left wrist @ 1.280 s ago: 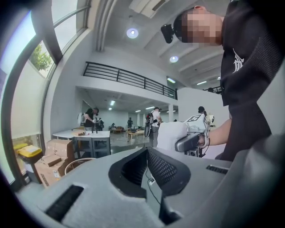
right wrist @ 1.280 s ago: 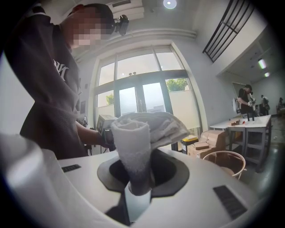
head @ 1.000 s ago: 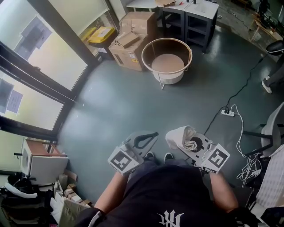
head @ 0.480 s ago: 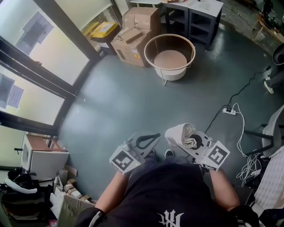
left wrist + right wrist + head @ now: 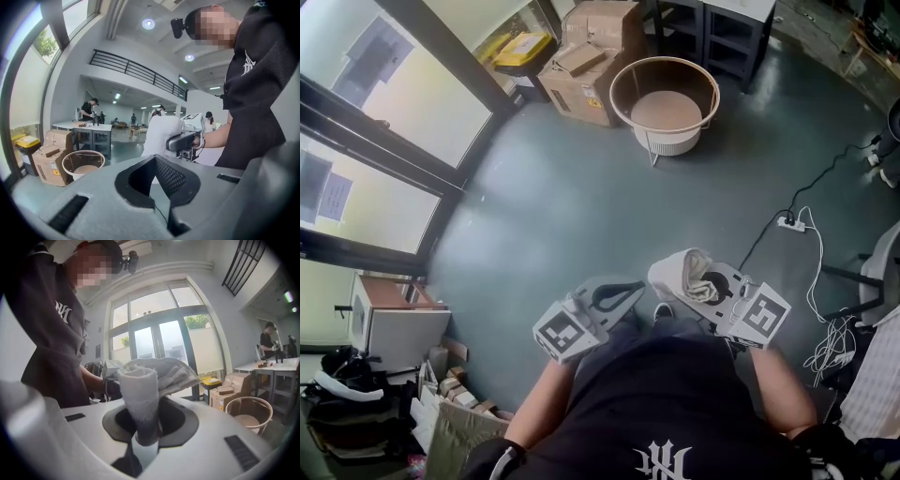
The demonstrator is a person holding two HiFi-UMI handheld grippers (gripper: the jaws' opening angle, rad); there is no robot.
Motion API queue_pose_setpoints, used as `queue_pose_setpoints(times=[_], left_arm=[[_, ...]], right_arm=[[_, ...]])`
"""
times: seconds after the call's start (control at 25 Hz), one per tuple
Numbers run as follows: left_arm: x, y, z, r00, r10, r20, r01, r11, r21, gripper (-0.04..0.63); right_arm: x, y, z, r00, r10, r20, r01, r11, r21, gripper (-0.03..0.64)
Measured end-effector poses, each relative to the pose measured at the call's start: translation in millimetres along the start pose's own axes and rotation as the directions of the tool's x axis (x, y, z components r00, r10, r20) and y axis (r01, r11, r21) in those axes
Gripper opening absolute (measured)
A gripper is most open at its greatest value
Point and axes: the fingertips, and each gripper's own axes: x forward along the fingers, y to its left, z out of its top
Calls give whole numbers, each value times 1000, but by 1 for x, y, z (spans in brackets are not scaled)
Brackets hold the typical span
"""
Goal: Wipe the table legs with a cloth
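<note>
With the white cloth (image 5: 680,271) pinched in the right gripper (image 5: 692,282) and the left gripper (image 5: 619,291) pressed together empty, the round table (image 5: 614,97) stands well ahead, so closing in and crouching low seems wise.

We record the round table (image 5: 664,98) on the floor (image 5: 562,197) ahead, boxes (image 5: 581,70) just left of it, desks (image 5: 722,28) behind. A window (image 5: 384,131) runs along the left; a power strip (image 5: 789,223) lies right. Near us, the right gripper (image 5: 698,286) holds the cloth (image 5: 680,272) in its jaws, left gripper (image 5: 623,289) beside.
</note>
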Motion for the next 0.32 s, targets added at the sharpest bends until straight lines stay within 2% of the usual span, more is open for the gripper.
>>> queue_pose_setpoints(times=[0.32], left_arm=[[-12,5,-2,1000,26,5,-26,998,57,5]], right_arm=[[15,9,2,1000,27,-4,-27,1000,-2,72]])
